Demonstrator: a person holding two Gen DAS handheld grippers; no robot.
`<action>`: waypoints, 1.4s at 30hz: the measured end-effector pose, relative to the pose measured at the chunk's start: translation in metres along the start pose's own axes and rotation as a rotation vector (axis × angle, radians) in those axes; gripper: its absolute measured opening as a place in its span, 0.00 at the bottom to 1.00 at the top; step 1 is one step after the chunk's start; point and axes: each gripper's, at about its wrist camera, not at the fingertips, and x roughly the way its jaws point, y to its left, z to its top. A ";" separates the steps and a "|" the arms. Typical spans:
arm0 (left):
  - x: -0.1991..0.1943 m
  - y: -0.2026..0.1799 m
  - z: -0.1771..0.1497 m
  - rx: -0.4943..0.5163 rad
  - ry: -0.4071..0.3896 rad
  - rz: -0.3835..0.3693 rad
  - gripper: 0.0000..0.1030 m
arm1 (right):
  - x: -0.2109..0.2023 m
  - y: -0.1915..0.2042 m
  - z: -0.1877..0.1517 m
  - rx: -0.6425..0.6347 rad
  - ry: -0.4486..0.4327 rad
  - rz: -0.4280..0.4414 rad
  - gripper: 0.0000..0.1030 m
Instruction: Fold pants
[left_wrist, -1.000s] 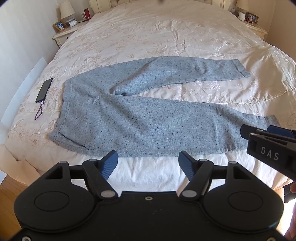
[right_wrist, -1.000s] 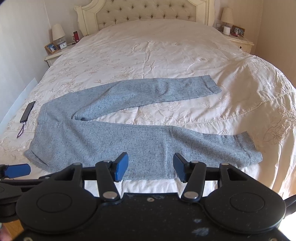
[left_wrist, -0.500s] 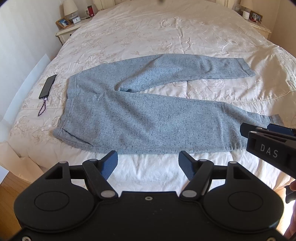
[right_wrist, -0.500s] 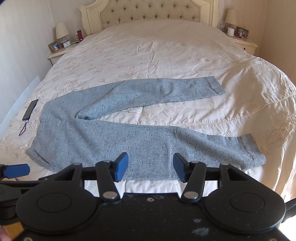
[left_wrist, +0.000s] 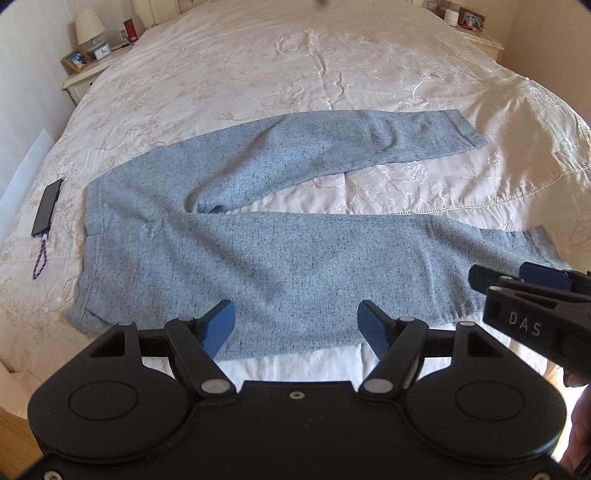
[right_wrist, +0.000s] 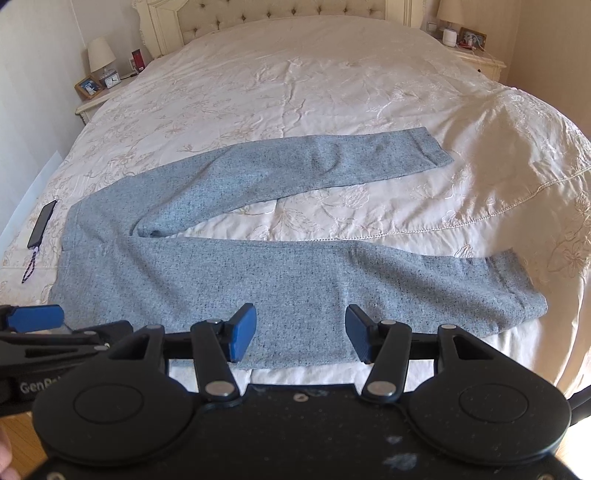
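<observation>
Grey speckled pants (left_wrist: 280, 254) lie flat on the bed, waistband at the left, both legs running right and spread apart in a V. They show in the right wrist view too (right_wrist: 258, 273). My left gripper (left_wrist: 297, 325) is open and empty above the near edge of the near leg. My right gripper (right_wrist: 301, 332) is open and empty above the same near edge, further right; its fingers (left_wrist: 543, 277) show at the right of the left wrist view, next to the near leg's cuff (left_wrist: 543, 247).
A cream embroidered bedspread (left_wrist: 295, 62) covers the bed. A black phone with a purple strap (left_wrist: 46, 208) lies left of the waistband. Nightstands with lamps and frames stand at the back left (right_wrist: 98, 79) and back right (right_wrist: 469, 40). A tufted headboard (right_wrist: 280, 9) is behind.
Both grippers have moved forward and a little lower toward the pants, so the near leg's edge now lies between the fingers in each view. Both stay open.
</observation>
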 end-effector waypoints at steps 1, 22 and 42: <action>0.005 -0.003 0.003 0.020 0.006 -0.012 0.72 | 0.003 -0.004 0.002 0.015 -0.013 -0.025 0.55; 0.094 -0.069 0.043 -0.029 0.158 0.098 0.67 | 0.176 -0.270 0.068 -0.044 0.099 -0.277 0.53; 0.120 -0.127 0.063 -0.069 0.185 0.149 0.67 | 0.219 -0.342 0.119 -0.060 0.131 -0.044 0.04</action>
